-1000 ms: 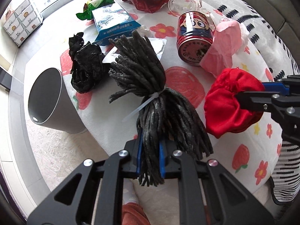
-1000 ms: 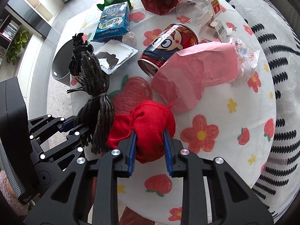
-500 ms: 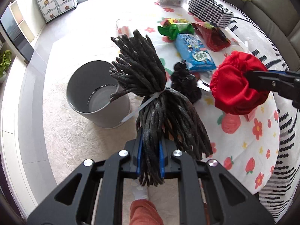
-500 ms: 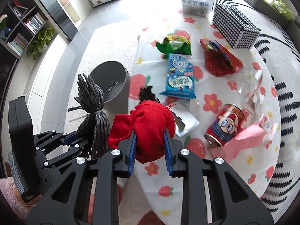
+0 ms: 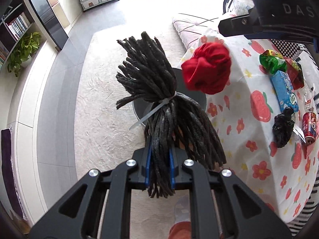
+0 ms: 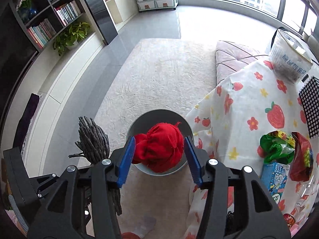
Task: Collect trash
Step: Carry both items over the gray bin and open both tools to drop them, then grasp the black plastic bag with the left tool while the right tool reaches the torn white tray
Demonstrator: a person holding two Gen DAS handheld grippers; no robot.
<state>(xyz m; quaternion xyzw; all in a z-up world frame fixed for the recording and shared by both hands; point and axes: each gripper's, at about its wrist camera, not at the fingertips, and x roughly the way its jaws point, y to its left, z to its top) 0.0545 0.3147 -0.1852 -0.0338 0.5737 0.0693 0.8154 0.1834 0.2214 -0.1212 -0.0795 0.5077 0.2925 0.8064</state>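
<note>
My left gripper (image 5: 160, 149) is shut on a bundle of dark cords (image 5: 151, 79) tied with a white zip tie, held above the carpet beside the grey bin (image 5: 199, 99). In the right wrist view, the jaws of my right gripper (image 6: 159, 141) are opening over the bin (image 6: 159, 112). The red cloth ball (image 6: 159, 149) sits between the spread blue pads, loose from them. In the left wrist view the red cloth ball (image 5: 207, 67) hangs blurred in the air, below the right gripper (image 5: 229, 25) and above the bin.
To the right stands the table with the flowered cloth (image 5: 249, 139). It holds a green wrapper (image 5: 272, 62), a blue packet (image 5: 284, 87), a black bag (image 5: 283, 127) and a red can (image 5: 310, 125). A pink cushion (image 6: 235, 57) lies beyond the bin, and shelves line the left wall.
Both grippers swung from above the table to the bin on the carpet. The right jaws spread and the red cloth came loose. The left still grips the cord bundle.
</note>
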